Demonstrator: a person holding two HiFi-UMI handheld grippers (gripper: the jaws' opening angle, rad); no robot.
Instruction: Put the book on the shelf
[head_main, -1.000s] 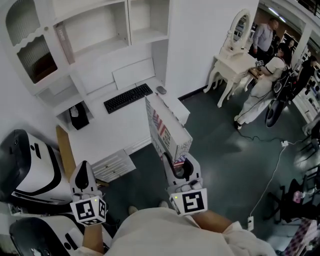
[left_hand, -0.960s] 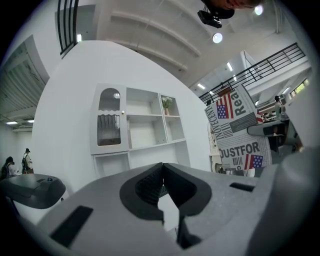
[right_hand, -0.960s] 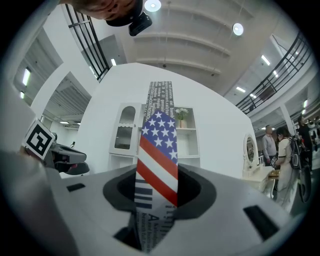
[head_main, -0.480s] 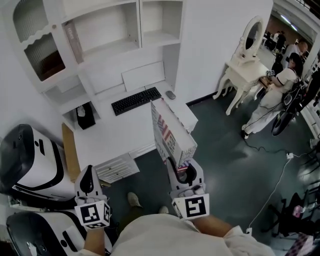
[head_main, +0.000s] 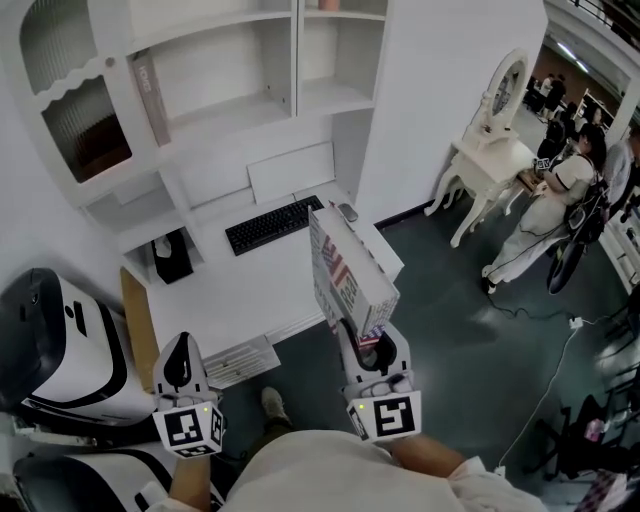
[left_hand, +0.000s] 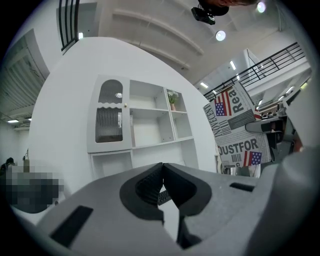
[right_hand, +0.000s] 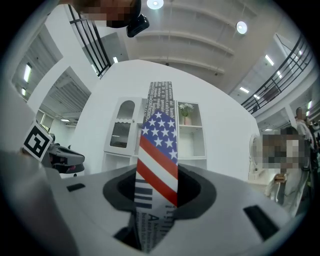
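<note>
Head view has the right gripper (head_main: 366, 338) clamped on the bottom of the book (head_main: 345, 272), held upright over the desk (head_main: 235, 290) edge, probably so it enters the shelf (head_main: 240, 100) standing, while the left gripper (head_main: 181, 352) hangs idle, jaws together, empty.

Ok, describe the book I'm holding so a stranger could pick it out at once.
Start at the white desk under the wall shelves. In front of its edge, the right gripper holds the book by its lower end. Unlike the black keyboard lying flat behind it, it is covered in newspaper print with stars-and-stripes flags.
</note>
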